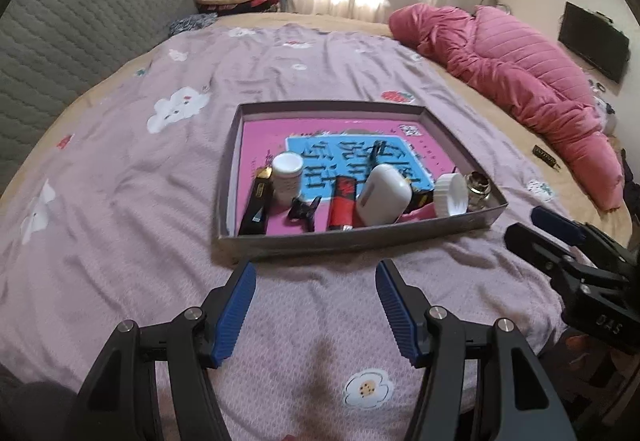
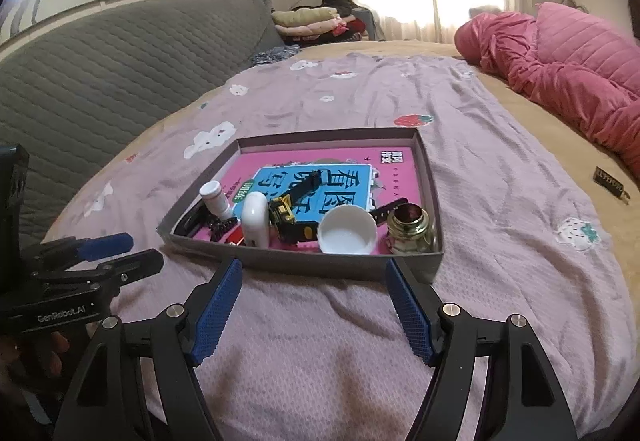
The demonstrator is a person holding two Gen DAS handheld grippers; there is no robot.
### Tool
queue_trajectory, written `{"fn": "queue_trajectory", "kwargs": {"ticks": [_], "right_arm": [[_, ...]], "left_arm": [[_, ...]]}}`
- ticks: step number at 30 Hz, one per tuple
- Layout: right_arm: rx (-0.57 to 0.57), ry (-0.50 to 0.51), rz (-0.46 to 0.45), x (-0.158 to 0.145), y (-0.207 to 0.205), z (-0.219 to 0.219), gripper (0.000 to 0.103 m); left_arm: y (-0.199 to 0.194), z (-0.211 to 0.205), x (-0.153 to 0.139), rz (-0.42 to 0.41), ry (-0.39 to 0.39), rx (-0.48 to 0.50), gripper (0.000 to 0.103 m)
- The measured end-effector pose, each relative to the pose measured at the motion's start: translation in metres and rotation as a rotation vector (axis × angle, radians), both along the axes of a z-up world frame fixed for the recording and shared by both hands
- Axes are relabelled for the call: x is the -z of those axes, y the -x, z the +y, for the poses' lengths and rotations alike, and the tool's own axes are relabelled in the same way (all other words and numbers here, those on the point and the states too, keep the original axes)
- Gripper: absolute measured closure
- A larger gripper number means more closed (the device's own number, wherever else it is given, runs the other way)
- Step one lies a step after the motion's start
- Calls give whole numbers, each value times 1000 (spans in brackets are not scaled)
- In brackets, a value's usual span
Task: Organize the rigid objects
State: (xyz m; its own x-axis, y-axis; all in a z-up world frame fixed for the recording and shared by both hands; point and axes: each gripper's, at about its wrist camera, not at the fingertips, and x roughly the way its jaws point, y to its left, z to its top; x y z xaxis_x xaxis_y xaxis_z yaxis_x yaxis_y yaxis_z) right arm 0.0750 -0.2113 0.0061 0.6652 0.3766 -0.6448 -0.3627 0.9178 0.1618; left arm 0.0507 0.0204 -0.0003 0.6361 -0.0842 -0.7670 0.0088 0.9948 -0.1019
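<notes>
Rigid objects, among them a white bottle (image 1: 287, 177), red lighter (image 1: 342, 205) and brass jar (image 2: 409, 229), are sitting gathered in the box (image 1: 360, 235) on the bed; left gripper (image 1: 316, 305) and right gripper (image 2: 314, 307) are hovering wide-jawed, empty, the sorting apparently nearly finished.

Cardboard tray (image 1: 360, 235) matt grey; white plastic case (image 1: 383, 195) glossy; bedsheet (image 1: 160, 181) soft woven cloth; fingers (image 1: 236, 315) ribbed blue.
</notes>
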Motion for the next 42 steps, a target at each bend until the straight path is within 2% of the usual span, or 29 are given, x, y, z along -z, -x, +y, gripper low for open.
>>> {"fn": "queue_trajectory", "kwargs": {"ticks": [5, 18, 23, 30, 42], "right_arm": [[38, -3, 24, -1, 7, -4, 28], [66, 37, 52, -2, 38, 1, 28], [64, 76, 54, 4, 36, 4, 28], [85, 57, 57, 8, 31, -1, 28], [28, 92, 44, 13, 32, 15, 27]], "left_arm": [[9, 0, -4, 2, 0, -27, 41], [24, -14, -3, 38, 9, -17, 41], [23, -15, -2, 35, 8, -24, 41], [20, -13, 5, 53, 3, -40, 41], [16, -10, 13, 74, 0, -45, 41]]}}
